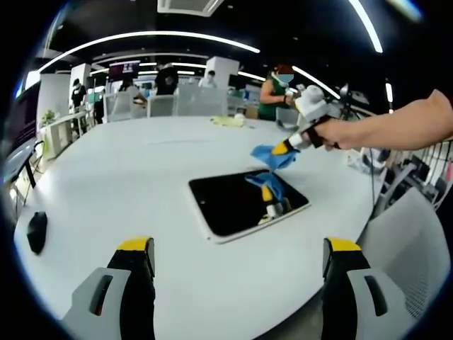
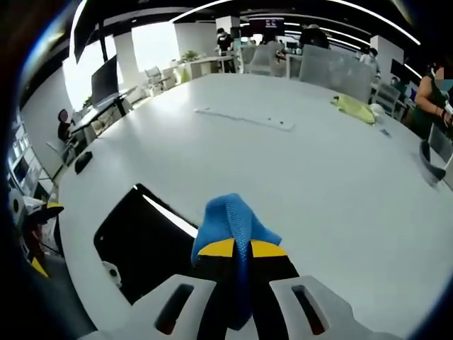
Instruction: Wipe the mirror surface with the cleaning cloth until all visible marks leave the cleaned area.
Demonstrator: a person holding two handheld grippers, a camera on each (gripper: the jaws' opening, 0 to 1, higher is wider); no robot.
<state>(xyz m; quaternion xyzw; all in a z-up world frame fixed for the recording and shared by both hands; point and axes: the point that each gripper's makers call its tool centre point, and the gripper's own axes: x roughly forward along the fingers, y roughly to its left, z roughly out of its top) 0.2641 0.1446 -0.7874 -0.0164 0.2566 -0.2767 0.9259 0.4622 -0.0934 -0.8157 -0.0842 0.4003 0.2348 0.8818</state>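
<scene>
Mirror (image 1: 244,203) lies flat on the white counter (image 1: 141,177), dark glass up, white rim, near the counter's front edge. Right tool (image 1: 289,147), seen in the left gripper view, is clamped on a blue cleaning cloth (image 1: 274,156); the person's hand (image 1: 338,132) holds it just past the mirror's far corner, cloth hanging above the glass, not clearly touching. Its reflection shows in the mirror

Right gripper view: right tool (image 2: 241,249) jaws together, cloth (image 2: 232,225) bunched between them and sticking out forward, mirror (image 2: 138,244) below and to the left of the tips

Left tool (image 1: 237,248) jaws wide apart, holding nothing, hovering over the counter short of the mirror's near edge

Can't make out any marks on the glass from either view, too dark and reflective

Step in hand as I read it: get the cloth down on the glass and start wiping. To do it well:
- lower until the cloth flattens on the surface, not just the tip
- keep the yellow jaw tips off the glass, cloth only
- overlapping strokes from the far corner across to the near edge
- mirror sits loose on a smooth counter, so it probably slides; light pressure, or pin the rim with the left tool
- keep mirror and cloth in frame

Green cloth (image 2: 352,108) at the far side, not involved
</scene>
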